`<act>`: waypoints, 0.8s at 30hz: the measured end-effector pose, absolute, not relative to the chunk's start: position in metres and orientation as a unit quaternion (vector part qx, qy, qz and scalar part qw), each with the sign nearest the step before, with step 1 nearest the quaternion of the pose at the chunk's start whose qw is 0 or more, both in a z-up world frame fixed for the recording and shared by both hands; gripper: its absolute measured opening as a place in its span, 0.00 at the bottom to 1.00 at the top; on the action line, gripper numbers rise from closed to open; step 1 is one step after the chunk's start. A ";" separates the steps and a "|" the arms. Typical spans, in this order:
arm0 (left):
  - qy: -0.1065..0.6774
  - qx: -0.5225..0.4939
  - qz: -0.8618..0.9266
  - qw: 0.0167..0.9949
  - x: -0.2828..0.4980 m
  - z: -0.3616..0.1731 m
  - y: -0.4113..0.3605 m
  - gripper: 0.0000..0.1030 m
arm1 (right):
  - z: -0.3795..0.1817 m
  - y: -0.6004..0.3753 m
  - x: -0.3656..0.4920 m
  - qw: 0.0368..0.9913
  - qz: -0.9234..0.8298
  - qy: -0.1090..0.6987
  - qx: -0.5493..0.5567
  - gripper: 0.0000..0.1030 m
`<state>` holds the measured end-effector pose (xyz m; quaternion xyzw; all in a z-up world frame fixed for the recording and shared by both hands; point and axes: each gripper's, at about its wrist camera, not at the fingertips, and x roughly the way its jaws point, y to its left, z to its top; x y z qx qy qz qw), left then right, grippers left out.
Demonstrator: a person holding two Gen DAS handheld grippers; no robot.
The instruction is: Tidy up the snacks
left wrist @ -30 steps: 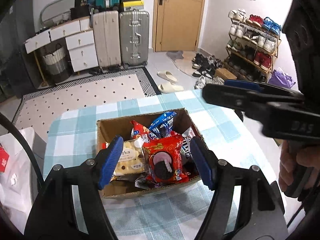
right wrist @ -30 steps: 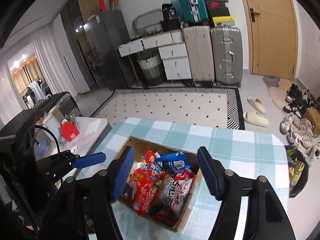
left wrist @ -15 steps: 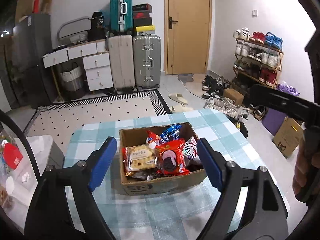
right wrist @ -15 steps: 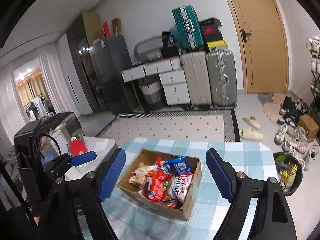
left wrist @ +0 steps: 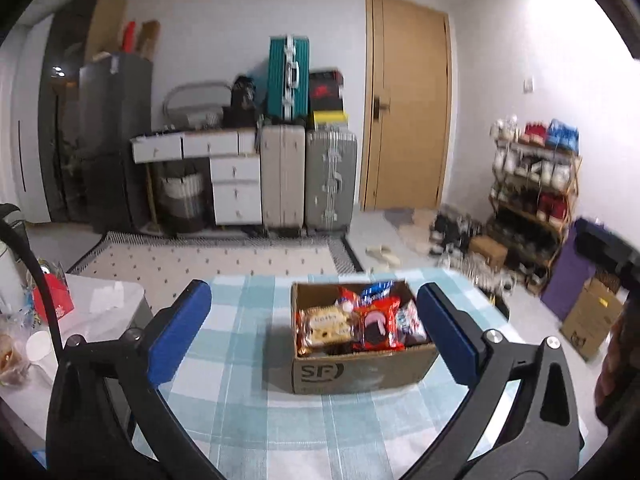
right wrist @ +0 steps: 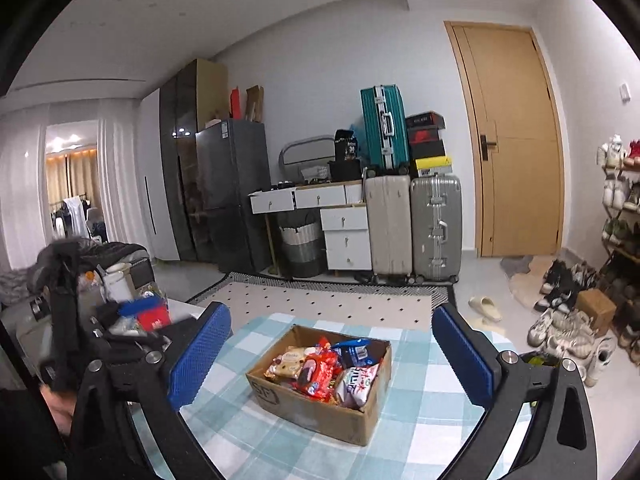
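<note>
Snack packets (left wrist: 352,326) lie in a box (left wrist: 360,370) on the table (left wrist: 248,412), suitcases (left wrist: 308,180) behind.

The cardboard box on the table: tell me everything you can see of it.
The cardboard box is brown corrugated card, open-topped, with a dark "SF" logo printed on its near wall. It sits flat on the blue-and-white checked tablecloth, packed with snack packets: a pale biscuit pack, a red cookie pack, and blue and white packs behind. Neither hand-held gripper touches it.
</note>
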<state>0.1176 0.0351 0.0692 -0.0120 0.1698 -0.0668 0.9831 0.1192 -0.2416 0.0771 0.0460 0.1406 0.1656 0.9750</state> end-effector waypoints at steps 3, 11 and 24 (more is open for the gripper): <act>0.139 -0.002 -0.055 0.989 0.094 0.069 0.042 1.00 | 0.068 -0.243 0.105 0.980 0.156 0.121 0.035 0.99; 0.115 0.010 -0.030 0.993 0.062 0.030 0.056 1.00 | 0.017 -0.249 0.070 0.984 0.143 0.092 0.056 1.00; 0.126 -0.003 0.040 0.991 0.078 -0.065 0.072 1.00 | -0.078 -0.252 0.063 0.988 0.104 0.110 0.033 1.00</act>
